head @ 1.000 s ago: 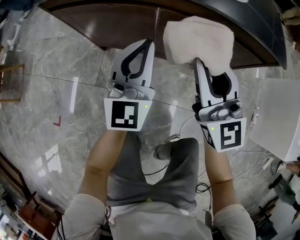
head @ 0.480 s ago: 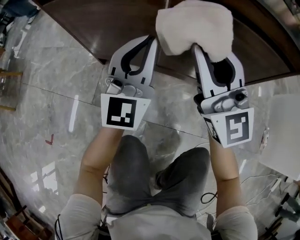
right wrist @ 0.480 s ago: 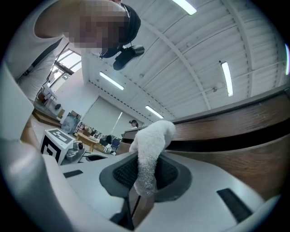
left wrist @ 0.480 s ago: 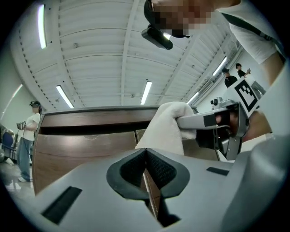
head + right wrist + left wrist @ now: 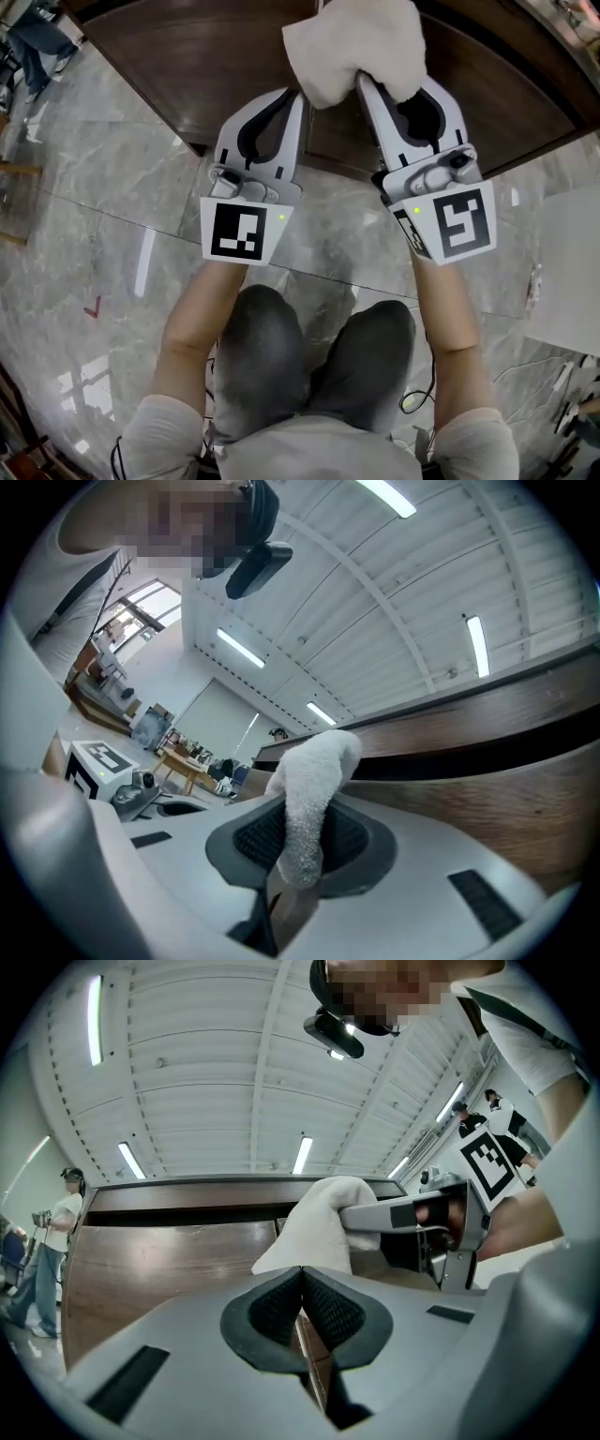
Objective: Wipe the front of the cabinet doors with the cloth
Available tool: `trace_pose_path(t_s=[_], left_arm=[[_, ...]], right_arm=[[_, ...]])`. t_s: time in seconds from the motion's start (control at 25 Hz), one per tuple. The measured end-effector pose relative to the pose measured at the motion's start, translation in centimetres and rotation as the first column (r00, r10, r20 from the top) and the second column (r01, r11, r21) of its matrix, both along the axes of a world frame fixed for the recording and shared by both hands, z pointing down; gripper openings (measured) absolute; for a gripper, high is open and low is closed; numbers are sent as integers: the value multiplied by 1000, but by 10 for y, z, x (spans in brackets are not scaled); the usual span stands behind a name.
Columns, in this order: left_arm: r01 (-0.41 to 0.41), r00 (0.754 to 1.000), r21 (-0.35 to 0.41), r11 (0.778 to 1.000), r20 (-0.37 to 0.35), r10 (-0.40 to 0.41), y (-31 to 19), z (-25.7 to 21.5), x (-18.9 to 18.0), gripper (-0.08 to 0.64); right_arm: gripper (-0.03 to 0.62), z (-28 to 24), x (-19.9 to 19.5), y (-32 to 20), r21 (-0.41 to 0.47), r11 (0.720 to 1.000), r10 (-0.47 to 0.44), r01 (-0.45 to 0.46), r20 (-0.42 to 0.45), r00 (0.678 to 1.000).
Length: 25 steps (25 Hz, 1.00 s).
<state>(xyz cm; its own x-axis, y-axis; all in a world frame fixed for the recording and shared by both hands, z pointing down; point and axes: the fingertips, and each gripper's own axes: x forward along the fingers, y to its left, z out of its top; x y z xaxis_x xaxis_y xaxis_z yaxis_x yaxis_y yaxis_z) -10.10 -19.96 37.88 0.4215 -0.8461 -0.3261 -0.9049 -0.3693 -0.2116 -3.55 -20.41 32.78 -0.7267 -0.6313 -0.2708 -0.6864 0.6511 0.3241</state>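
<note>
Both tools and the cloth have shifted left across the brown wood since a second ago, and the cabinet now fills more of the top of the head view. In that view the right tool (image 5: 364,82) pinches the white cloth (image 5: 356,42), which bunches over the cabinet door (image 5: 178,56). The left tool (image 5: 298,94) sits just beside it, above the grey marble floor (image 5: 94,187).

From the left gripper view, the left tool (image 5: 302,1283) has its jaws pressed together with nothing between them. Beyond them the cloth (image 5: 319,1222) hangs from the right tool (image 5: 403,1215), near the seam of the cabinet door (image 5: 159,1260).

From the right gripper view, the right tool (image 5: 302,841) is clamped on a fold of the cloth (image 5: 309,780), which stands up between the dark pads. The cabinet door (image 5: 506,789) runs along the right. Whether the cloth touches the wood cannot be told.
</note>
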Motion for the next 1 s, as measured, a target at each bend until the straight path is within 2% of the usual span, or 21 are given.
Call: trace_pose_path(t_s=[0.2,0.44,0.56,1.0], left_arm=[[-1,1000,13,1000,-20,1,-7,-7,-4,18],[-23,999,-45,999,-25,22,-5,-19,16,18],[-23,999,-30,999,-27,22,-3,-33,18,18],[-53,998,-4,999,-26,53,0,-37,49,18]], right_arm=[[80,7,-7,-7,17,1000,24,-24,-5,1000],[80,11,11,-11,5,999,54,-54,7,999],[80,10,19,-12,6,997,71,-71,20,997],[80,9,79,-13,13,987,159,-160,38,987]])
